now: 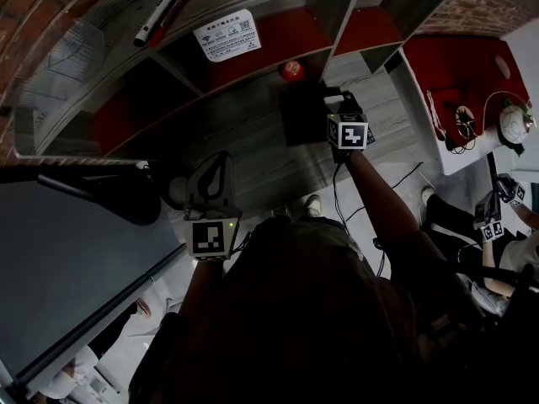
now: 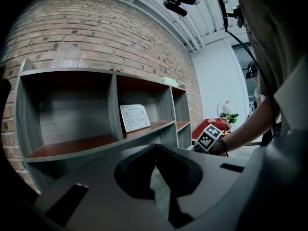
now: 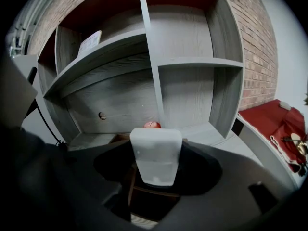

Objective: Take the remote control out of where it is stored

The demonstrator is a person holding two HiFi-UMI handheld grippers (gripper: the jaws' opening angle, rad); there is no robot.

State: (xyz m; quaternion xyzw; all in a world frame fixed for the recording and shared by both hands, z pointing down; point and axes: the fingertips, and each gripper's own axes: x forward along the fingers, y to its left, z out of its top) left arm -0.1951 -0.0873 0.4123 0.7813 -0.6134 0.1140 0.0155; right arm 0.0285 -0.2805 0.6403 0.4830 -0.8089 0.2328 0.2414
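Note:
In the right gripper view a pale grey remote control stands on end between the jaws of my right gripper, which is shut on it. It is held just above an open dark wooden box on the grey shelf unit's low ledge. The head view shows the right gripper over that dark box, with a sliver of the remote at its tip. My left gripper hangs back to the left, away from the shelves. Its jaws meet with nothing between them, and in its own view the left gripper is shut.
A small red round thing sits behind the box. A printed card leans in a red-backed compartment, and markers lie on the shelf top. A red table with a lamp stands to the right, a dark desk to the left.

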